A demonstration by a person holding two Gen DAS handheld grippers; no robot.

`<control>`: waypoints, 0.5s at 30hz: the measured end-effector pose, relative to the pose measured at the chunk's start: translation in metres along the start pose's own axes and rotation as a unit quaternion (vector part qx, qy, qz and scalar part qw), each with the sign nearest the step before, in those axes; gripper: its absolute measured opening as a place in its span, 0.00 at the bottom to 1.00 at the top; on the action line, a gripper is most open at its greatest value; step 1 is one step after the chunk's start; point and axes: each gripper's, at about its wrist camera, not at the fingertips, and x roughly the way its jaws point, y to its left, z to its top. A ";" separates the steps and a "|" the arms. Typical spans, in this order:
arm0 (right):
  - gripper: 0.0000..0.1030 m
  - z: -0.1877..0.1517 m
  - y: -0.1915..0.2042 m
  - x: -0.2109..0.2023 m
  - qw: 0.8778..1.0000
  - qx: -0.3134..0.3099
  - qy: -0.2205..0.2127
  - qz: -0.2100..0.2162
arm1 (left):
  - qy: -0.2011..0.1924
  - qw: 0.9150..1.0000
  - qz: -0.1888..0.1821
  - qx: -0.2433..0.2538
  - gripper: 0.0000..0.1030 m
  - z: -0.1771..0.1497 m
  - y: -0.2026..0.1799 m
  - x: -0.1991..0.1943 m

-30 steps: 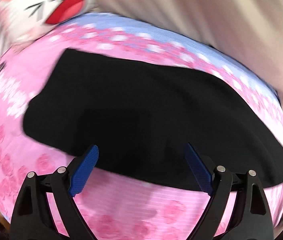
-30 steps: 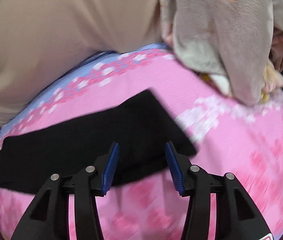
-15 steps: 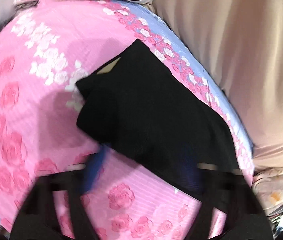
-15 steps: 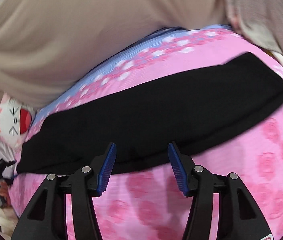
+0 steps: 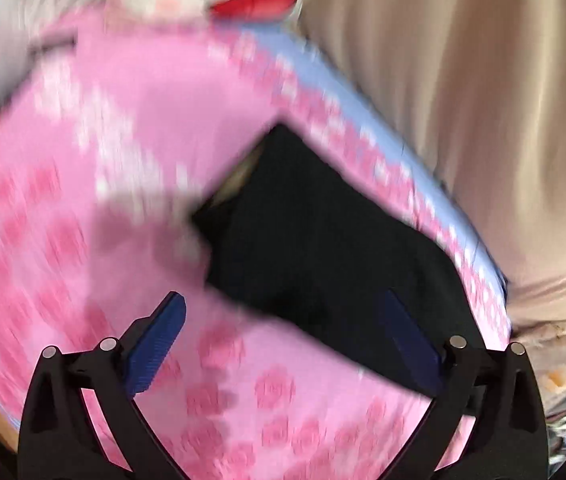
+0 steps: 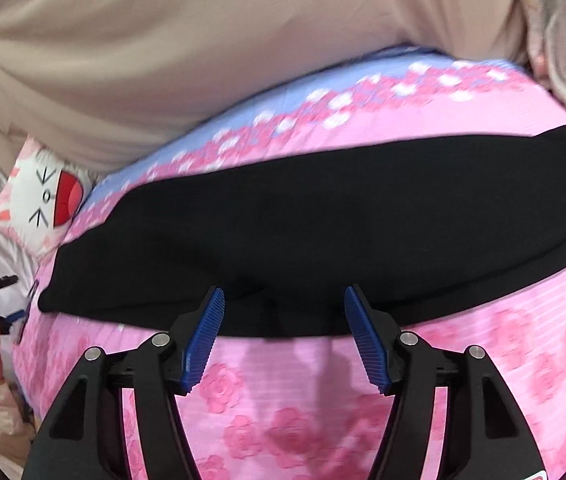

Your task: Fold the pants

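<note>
Long black fabric pants point(image 6: 323, 232) lie flat mid-frame on pink rose-print bedsheet point(image 6: 283, 420), ready for folding; left gripper point(image 5: 283, 344) and right gripper point(image 6: 283, 332) jaws opening, empty

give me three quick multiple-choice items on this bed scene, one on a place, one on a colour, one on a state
1. Where do the black pants lie?
A. on the pink floral bedspread
B. on the cat-face pillow
C. on the floor

2. What colour are the pads of the right tongs?
A. red
B. blue
C. white

3. How do the left tongs stand?
A. shut on the pants
B. gripping the pillow
C. spread wide, gripping nothing

Answers:
1. A, pink rose fabric shows around the pants.
2. B, both ribbed pads are blue.
3. C, the jaws are opening, the pants only lying flat beyond them.
</note>
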 end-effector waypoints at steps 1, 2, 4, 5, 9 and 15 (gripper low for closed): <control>0.60 -0.001 0.009 0.008 1.000 -0.009 0.011 0.008 | 0.015 1.000 -0.013 -0.013 0.93 -0.006 0.004 0.009; 0.60 -0.003 0.014 0.011 1.000 -0.014 0.017 0.013 | 0.030 0.999 -0.024 -0.023 0.92 -0.010 0.007 0.019; 0.60 -0.006 0.027 0.017 0.999 -0.027 0.028 0.024 | 0.054 0.995 -0.063 -0.051 0.81 -0.009 0.009 0.036; 0.60 -0.008 0.037 0.018 0.998 -0.038 0.029 0.029 | 0.056 0.994 -0.077 -0.056 0.78 -0.006 0.008 0.039; 0.60 -0.017 0.058 0.018 0.997 -0.065 0.027 0.035 | 0.050 0.997 -0.049 -0.043 0.07 0.023 -0.002 0.054; 0.60 -0.025 0.067 0.011 0.996 -0.077 0.020 0.027 | -0.055 0.993 -0.057 0.084 0.06 0.041 -0.047 -0.010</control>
